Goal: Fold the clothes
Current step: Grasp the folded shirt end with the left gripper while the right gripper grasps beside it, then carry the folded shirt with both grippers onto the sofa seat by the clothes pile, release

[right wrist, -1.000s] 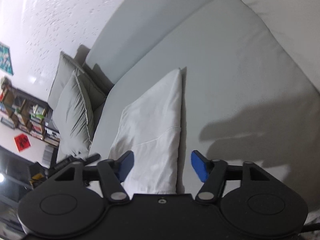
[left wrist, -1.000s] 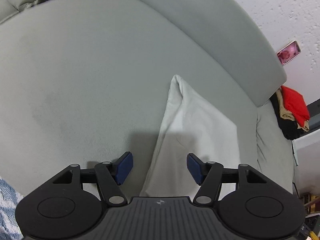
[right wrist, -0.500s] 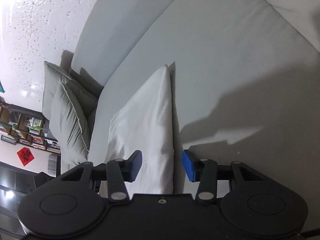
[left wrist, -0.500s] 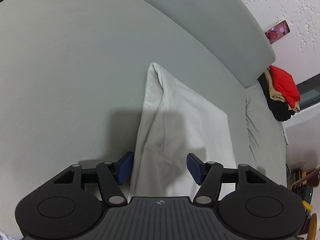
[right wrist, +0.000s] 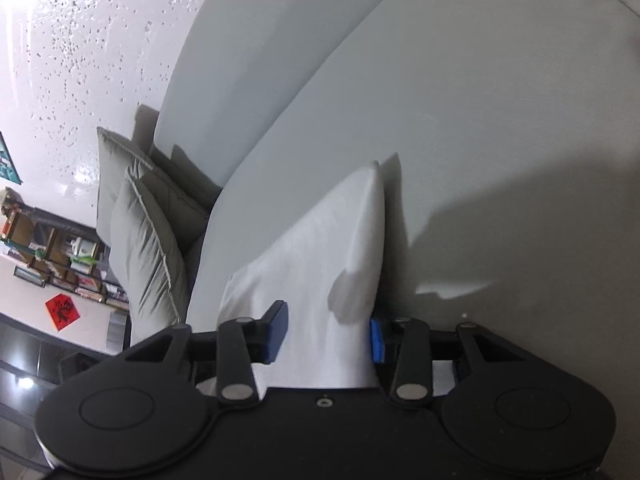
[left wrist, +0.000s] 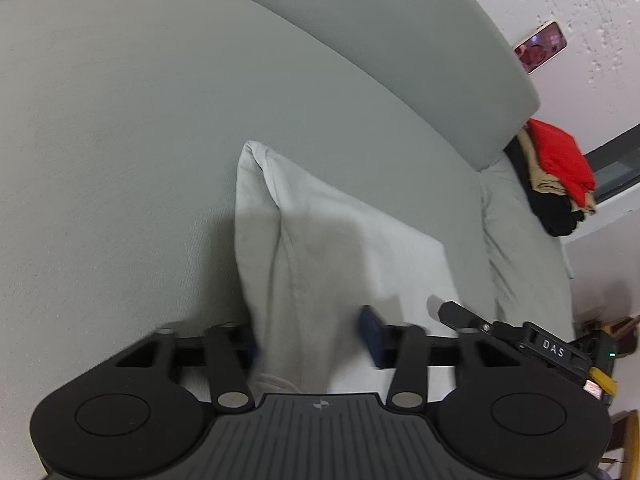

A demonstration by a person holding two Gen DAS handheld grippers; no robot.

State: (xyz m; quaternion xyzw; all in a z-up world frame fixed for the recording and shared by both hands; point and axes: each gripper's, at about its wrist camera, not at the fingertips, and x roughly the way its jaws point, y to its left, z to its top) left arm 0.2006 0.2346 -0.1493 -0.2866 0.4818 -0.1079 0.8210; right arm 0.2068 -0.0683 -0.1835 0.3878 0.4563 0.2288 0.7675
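Note:
A folded white garment point(left wrist: 320, 248) lies on the grey sofa seat point(left wrist: 120, 160). It also shows in the right wrist view point(right wrist: 320, 256). My left gripper point(left wrist: 310, 346) straddles the garment's near left edge; its jaws are still apart, with cloth between the blue pads point(left wrist: 370, 338). My right gripper point(right wrist: 326, 334) straddles the near right edge, jaws apart and narrower than before, with cloth between the pads point(right wrist: 276, 330). The right gripper's tip point(left wrist: 472, 318) shows in the left wrist view.
The sofa backrest point(left wrist: 380, 40) runs behind the garment. A pile of red, tan and black clothes point(left wrist: 560, 176) lies on the right arm. Two grey cushions point(right wrist: 152, 240) stand at the left end. A phone point(left wrist: 540, 46) hangs on the wall. Shelves point(right wrist: 48, 248) stand beyond.
Both grippers moved forward and down onto the garment's near edge, and cloth now lies between the jaws. Both pairs of jaws have narrowed, the right one more.

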